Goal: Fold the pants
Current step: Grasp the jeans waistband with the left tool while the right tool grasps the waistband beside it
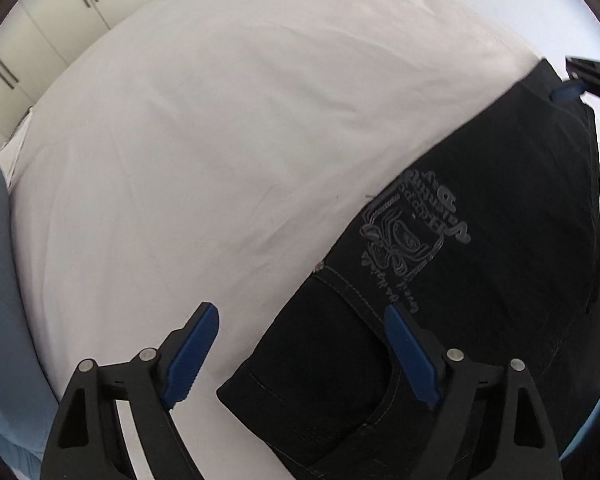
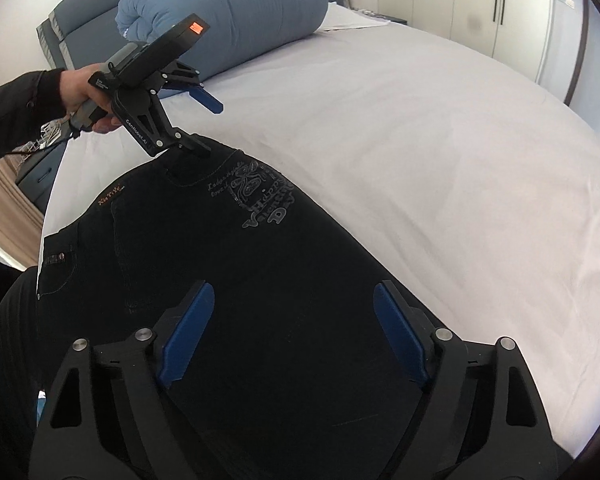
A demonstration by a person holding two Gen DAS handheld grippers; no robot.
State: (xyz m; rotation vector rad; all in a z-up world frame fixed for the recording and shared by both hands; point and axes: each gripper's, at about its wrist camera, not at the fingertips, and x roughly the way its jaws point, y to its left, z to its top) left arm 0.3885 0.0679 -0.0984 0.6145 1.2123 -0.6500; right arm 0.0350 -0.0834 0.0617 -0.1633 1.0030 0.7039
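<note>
1. The black pants (image 2: 228, 264) lie flat on the white bed sheet (image 2: 440, 152), grey printed lettering facing up (a small orange label sits near the waistband).
2. The left gripper (image 2: 210, 126) hangs over the far edge of the pants — jaws spread, nothing between them; a hand (image 2: 80, 88) grips its handle.
3. The right gripper (image 2: 288, 336) hovers above the near part of the pants, blue pads (image 2: 188, 336) apart and gripping nothing.
4. A rolled blue duvet (image 2: 228, 12) rests further back on the bed.
</note>
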